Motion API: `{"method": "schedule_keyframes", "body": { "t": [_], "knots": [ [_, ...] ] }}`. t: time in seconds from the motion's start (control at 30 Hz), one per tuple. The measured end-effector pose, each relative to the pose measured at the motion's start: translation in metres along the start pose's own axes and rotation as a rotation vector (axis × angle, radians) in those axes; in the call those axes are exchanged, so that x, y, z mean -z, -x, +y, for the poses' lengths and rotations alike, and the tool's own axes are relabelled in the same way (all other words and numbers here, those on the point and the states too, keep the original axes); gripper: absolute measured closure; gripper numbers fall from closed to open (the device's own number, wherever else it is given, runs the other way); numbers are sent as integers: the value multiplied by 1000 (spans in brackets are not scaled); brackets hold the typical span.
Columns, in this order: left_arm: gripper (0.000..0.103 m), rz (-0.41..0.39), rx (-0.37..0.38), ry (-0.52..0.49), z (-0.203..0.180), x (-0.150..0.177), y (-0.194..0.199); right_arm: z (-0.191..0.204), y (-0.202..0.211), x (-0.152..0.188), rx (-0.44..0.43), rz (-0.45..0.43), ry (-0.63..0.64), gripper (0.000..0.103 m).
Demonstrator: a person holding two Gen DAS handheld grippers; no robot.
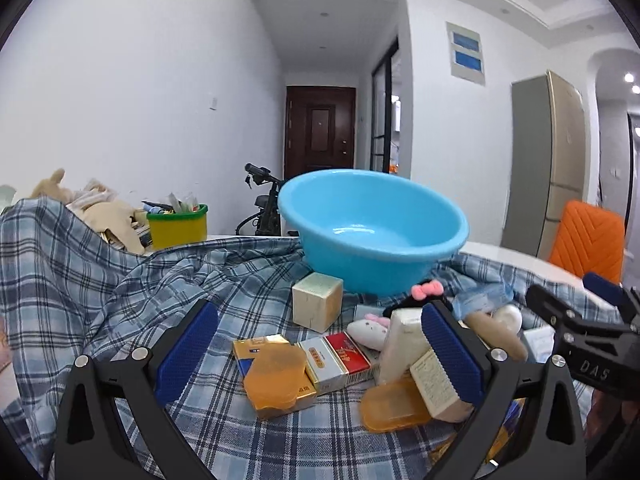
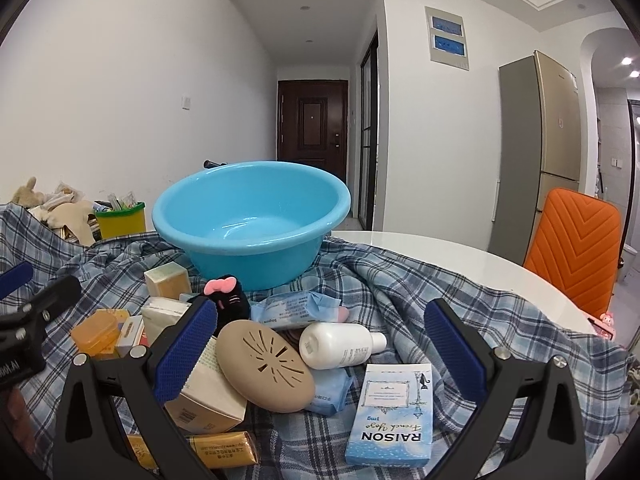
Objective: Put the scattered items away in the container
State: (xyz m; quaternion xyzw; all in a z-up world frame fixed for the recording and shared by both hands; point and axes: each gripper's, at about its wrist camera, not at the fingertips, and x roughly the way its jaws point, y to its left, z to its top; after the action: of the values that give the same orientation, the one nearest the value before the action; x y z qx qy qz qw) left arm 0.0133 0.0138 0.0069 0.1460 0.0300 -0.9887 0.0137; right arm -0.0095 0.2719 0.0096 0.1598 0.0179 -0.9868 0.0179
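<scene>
**Crowded pile, tilted basin**

Both tools, left (image 1: 320,354) and right (image 2: 320,350), gape wide, holding nothing. Boxes, a white bottle (image 2: 340,345) and a tan case (image 2: 266,366) overlap before the blue basin (image 2: 252,220) on rumpled plaid cloth (image 2: 400,280); a grasp may snag neighbours or fabric.

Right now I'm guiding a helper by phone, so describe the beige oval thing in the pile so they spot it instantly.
Start at the big light-blue plastic basin on the blue checked cloth. In the heap before it, the tan oval case leans on a white plastic bottle lying on its side. Only it has slots cut in a sunburst pattern.
</scene>
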Motion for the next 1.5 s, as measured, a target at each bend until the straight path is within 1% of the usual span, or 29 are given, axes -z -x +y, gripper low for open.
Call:
{"method": "schedule_keyframes", "body": {
  "t": [0.1,0.2,0.3,0.37,0.47,0.53,0.6,0.7,0.8,0.9,1.0,1.07,1.13,1.3,1.4,1.5],
  "knots": [
    [0,-17,-25,15,2,-5,4,-1,6,-3,20,-9,-9,0],
    [0,30,-9,-5,3,-13,4,0,13,-8,39,-37,14,0],
    [0,46,-11,-23,4,-22,9,-1,22,-16,43,-57,35,0],
    [0,81,-6,-33,3,-27,10,-5,27,-21,33,-65,27,0],
    [0,148,4,-9,5,-33,10,-12,34,-27,-22,-57,4,0],
    [0,184,13,-4,6,-36,10,-16,35,-31,-33,-13,-2,0],
    [0,211,9,-18,4,-38,10,-18,31,-34,-45,62,1,0],
    [0,256,-16,-69,-1,-39,6,-23,21,-35,-96,181,-13,0],
    [0,315,5,-99,-6,-39,0,-27,16,-34,-133,241,-30,0],
    [0,390,40,-92,-10,-34,-9,-30,11,-32,-116,288,-36,0],
    [0,437,21,-100,-13,-25,-15,-30,2,-29,-85,354,-20,0],
    [0,456,13,-109,-15,-19,-17,-30,-1,-25,-89,380,-15,0],
    [0,473,24,-107,-16,-14,-18,-30,-2,-21,-94,402,-19,0],
    [0,545,45,-126,-21,-1,-20,-28,-6,-12,-112,467,-8,0],
    [0,559,38,-139,-22,7,-19,-27,-4,-4,-134,487,-5,0],
    [0,575,31,-137,-21,12,-21,-28,-6,3,-130,502,-7,0]
  ]
}}
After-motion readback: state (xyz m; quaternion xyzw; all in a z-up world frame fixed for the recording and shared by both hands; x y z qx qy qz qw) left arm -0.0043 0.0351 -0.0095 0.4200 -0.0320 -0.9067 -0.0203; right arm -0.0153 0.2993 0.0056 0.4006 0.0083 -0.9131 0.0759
